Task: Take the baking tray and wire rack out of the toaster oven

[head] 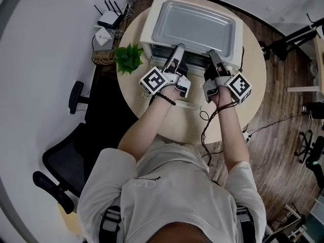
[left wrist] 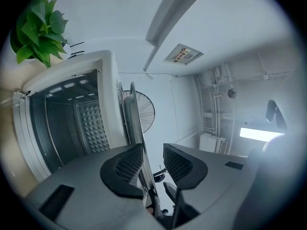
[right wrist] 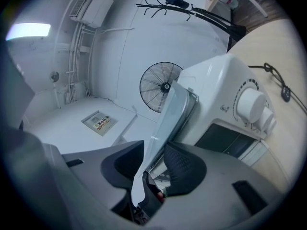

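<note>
Jaws apart around baking tray (head: 196,24) edge

The toaster oven (head: 147,34) fills the back of the round surface (head: 253,80). The baking tray (head: 197,27) covers its top, so there is no way in from above. The left gripper (head: 178,49) and right gripper (head: 212,55) each have the tray's near rim in the gap between their parted jaws. A plant (head: 129,57) crowds the oven's left side. The oven mouth (left wrist: 62,123) stands open, and what shows of it looks bare. A cable (head: 202,130) hangs by the near edge. Right of the oven the surface lies free.
</note>
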`<action>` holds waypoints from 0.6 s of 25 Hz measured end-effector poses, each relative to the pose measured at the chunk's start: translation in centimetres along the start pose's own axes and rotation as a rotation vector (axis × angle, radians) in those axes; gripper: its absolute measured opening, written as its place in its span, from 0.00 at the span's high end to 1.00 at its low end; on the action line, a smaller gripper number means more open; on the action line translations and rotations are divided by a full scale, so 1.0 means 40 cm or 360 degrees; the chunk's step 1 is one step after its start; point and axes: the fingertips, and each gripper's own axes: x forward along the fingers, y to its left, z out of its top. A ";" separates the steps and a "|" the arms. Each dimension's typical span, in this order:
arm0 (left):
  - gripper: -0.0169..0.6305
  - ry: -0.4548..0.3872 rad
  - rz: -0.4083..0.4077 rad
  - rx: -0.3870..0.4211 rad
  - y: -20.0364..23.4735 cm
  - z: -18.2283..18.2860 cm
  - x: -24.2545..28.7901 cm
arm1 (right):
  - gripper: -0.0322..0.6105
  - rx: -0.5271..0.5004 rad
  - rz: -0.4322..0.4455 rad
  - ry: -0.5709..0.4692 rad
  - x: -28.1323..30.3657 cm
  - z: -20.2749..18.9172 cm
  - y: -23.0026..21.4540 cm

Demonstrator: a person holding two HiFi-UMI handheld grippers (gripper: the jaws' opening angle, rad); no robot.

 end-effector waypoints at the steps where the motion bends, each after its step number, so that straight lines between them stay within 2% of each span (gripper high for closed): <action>1: 0.77 0.0007 0.0005 0.0003 -0.004 0.000 -0.008 | 0.74 0.0005 0.0007 0.0009 -0.004 -0.008 0.005; 10: 0.77 0.0027 0.0044 -0.0020 0.017 -0.011 -0.072 | 0.74 0.0047 0.0060 0.0009 -0.082 -0.062 0.031; 13: 0.77 0.0081 0.0033 0.0041 -0.001 -0.021 -0.115 | 0.74 -0.0038 0.0035 0.0041 -0.144 -0.102 0.023; 15: 0.77 0.0123 0.0044 0.0116 -0.002 -0.022 -0.153 | 0.79 -0.0156 -0.0025 0.0041 -0.191 -0.113 -0.004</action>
